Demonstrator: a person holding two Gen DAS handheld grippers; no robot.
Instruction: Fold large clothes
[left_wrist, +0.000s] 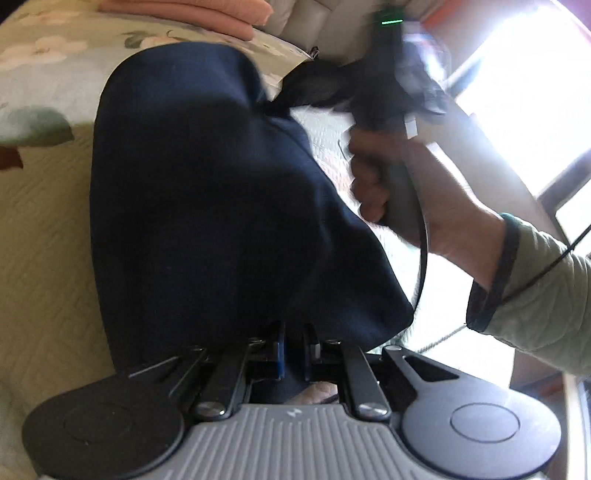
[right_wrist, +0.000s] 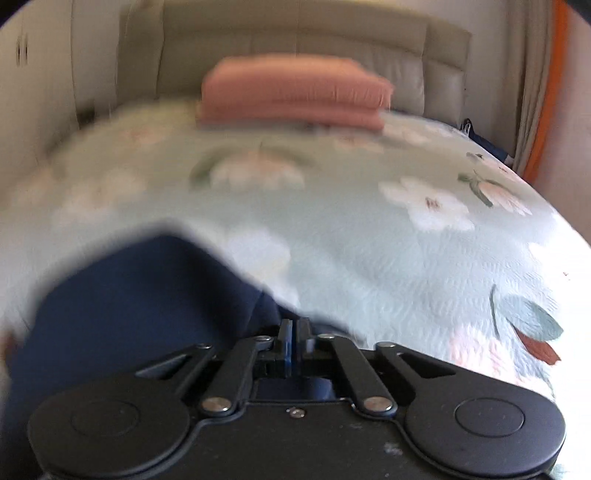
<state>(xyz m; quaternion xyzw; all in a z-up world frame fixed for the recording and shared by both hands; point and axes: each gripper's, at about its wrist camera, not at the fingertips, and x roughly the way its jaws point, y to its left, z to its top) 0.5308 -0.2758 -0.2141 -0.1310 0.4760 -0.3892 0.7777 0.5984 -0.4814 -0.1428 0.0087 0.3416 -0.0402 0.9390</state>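
Pinching the near hem of the navy garment (left_wrist: 207, 206), the left hand-held gripper (left_wrist: 294, 345) has the cloth spreading ahead of it over the floral bed (left_wrist: 44, 229); the right hand-held gripper (right_wrist: 294, 341) nips its far corner, pink folded laundry (right_wrist: 295, 92) beyond.

Left claw (left_wrist: 293, 341): my jaws pinched nearly together on navy cloth.
Right claw (right_wrist: 294, 338): jaws pinched on navy cloth.
Right hand (left_wrist: 399, 184): wrapped round my claw's handle.
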